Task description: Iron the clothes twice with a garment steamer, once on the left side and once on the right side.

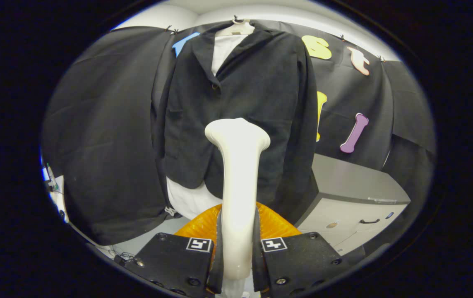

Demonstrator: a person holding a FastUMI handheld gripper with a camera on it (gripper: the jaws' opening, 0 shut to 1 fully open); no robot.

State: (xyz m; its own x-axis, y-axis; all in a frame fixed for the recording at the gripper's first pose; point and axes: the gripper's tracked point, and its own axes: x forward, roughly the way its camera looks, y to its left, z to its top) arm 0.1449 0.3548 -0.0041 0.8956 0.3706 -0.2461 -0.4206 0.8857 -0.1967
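Note:
A black jacket (240, 111) over a white shirt (224, 49) hangs on a white hanger (238, 28) straight ahead. My gripper (237, 244) is shut on the white garment steamer (238, 182), both fingers pressing its handle. The steamer stands upright between the fingers, and its flared head (237, 132) sits in front of the jacket's lower middle, near the front closure. Whether the head touches the fabric I cannot tell. The shirt's white hem (190, 200) shows below the jacket's left side.
A grey cabinet (356, 198) with a drawer stands beyond the fingers to the right. An orange ribbed object (273, 225) lies just behind the fingers, under the jacket. Black cloth (108, 132) hangs to the jacket's left. Cables (122, 254) lie on the floor at the lower left.

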